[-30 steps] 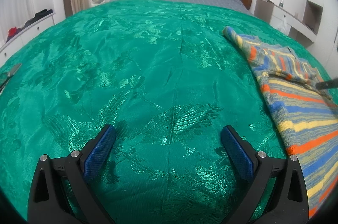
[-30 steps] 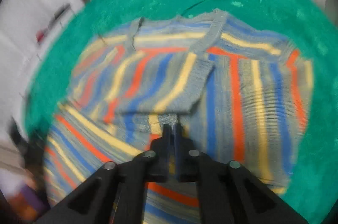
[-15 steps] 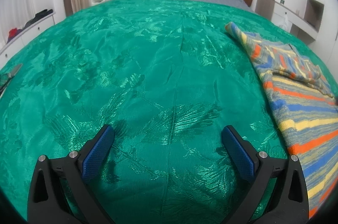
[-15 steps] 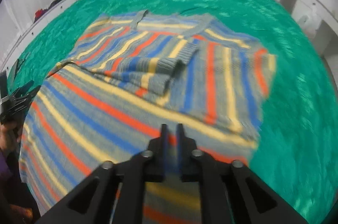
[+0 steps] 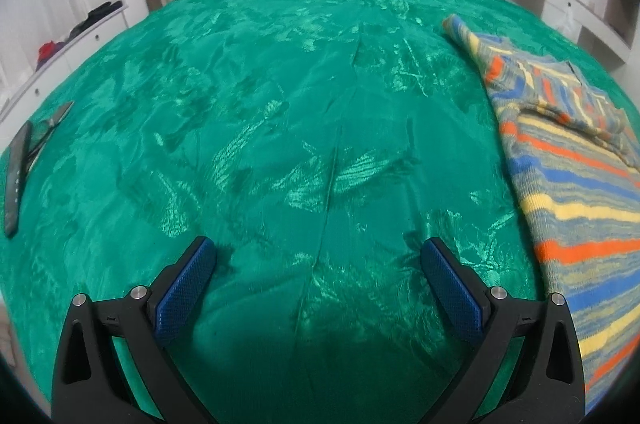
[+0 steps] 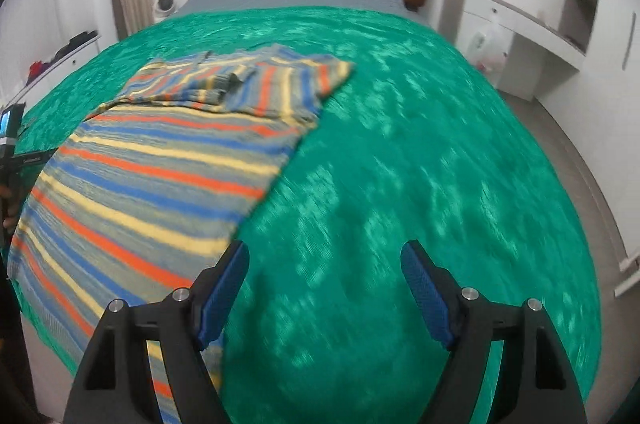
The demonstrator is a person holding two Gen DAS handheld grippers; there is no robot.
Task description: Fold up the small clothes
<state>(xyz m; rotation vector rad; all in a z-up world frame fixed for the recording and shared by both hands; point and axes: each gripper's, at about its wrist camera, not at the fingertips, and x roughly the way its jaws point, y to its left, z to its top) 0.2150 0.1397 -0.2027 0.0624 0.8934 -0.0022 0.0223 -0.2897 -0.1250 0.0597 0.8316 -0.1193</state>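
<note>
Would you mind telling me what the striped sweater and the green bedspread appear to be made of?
Striped sweater: seemingly knitted yarn, matte; ribbed rows and soft, fuzzy stripes suggest wool or acrylic.
Green bedspread: looks like woven satin or brocade; shiny leaf patterns catch the light.

No legible txt anywhere.

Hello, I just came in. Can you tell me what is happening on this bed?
A person is folding a striped knit sweater on a green bedspread, with a claw in each hand. One sleeve already lies folded across the chest. The right claw has just been opening, with nothing between its jaws, beside the sweater's edge. The left claw is open over bare bedspread.
</note>
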